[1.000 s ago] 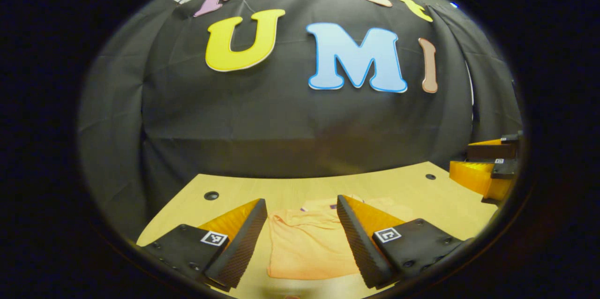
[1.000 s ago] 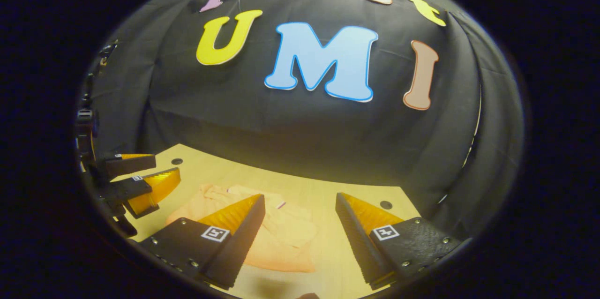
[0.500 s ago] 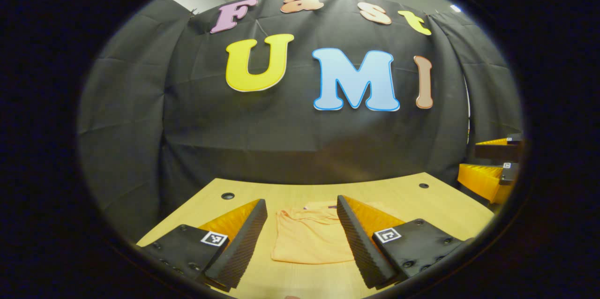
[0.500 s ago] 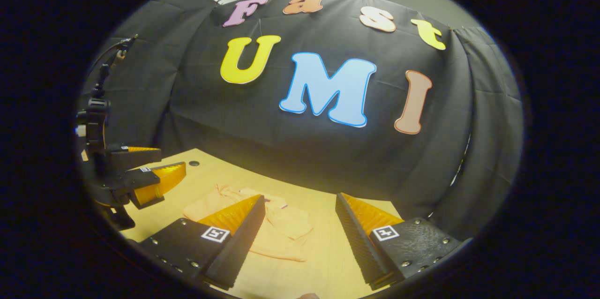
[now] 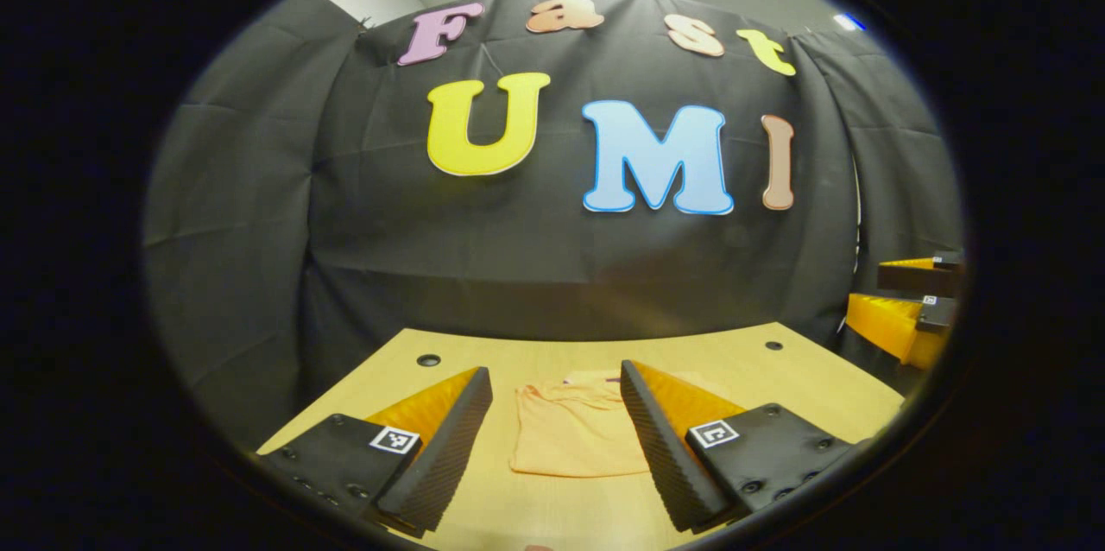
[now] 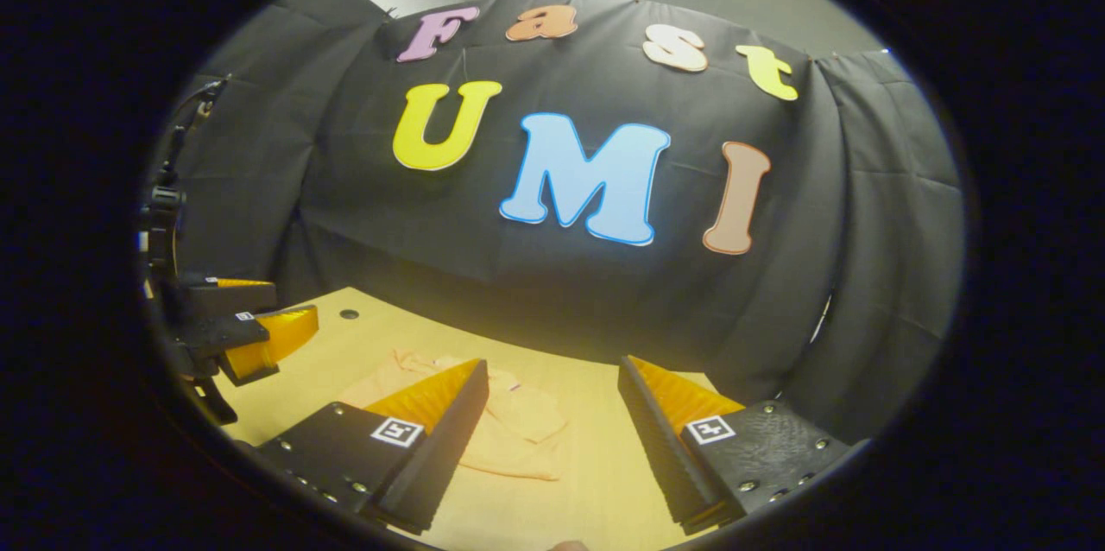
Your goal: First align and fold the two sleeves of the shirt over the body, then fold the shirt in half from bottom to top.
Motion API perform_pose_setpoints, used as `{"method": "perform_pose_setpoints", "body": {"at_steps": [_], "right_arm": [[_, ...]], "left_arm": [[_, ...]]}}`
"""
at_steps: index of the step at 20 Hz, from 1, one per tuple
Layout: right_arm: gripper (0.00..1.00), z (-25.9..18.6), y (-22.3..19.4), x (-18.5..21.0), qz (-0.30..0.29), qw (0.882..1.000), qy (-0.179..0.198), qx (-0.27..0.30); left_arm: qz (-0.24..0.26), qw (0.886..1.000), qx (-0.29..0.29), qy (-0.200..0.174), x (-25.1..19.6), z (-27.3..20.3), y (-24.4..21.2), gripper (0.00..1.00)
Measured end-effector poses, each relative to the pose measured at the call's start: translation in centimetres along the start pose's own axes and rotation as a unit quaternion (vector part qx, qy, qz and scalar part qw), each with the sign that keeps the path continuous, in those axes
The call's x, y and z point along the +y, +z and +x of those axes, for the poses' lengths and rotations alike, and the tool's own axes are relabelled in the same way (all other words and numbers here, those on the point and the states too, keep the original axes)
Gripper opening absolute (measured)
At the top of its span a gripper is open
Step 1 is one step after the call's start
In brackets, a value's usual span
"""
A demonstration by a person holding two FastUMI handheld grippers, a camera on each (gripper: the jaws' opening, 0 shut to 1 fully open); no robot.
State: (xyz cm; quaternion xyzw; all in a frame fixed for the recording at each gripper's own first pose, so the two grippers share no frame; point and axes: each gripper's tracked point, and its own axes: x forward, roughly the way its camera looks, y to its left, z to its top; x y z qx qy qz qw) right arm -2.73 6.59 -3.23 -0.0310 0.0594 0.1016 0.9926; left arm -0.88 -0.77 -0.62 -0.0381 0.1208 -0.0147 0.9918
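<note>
A pale orange shirt point(image 5: 571, 434) lies folded into a compact rectangle on the wooden table point(image 5: 777, 378). In the left gripper view it rests ahead, between the open fingers of my left gripper point(image 5: 552, 430), which hovers above the table's near side and holds nothing. In the right gripper view the same shirt point(image 6: 518, 439) lies ahead and to the left, partly hidden behind one finger. My right gripper point(image 6: 552, 430) is open and holds nothing. The right gripper point(image 5: 906, 309) also shows at the far right of the left gripper view, and the left gripper point(image 6: 246, 331) at the far left of the right gripper view.
The table's far edge meets the black cloth wall. Small round holes point(image 5: 428, 359) point(image 5: 773, 345) sit near the table's far corners, and one hole point(image 6: 349, 314) shows in the right gripper view. Bare wood surrounds the shirt.
Both grippers have drawn back and up from the shirt, which now looks smaller and farther away. The shirt itself has stayed folded and still.
</note>
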Motion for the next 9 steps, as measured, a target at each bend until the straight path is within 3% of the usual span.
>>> {"method": "perform_pose_setpoints", "body": {"at_steps": [9], "right_arm": [[0.95, -0.1, -0.4, -1.0, 0.019, 0.999, -0.03, 0.009]], "left_arm": [[0.011, 1.0, -0.008, -0.015, 0.4, 0.6, 0.9, 0.99]]}}
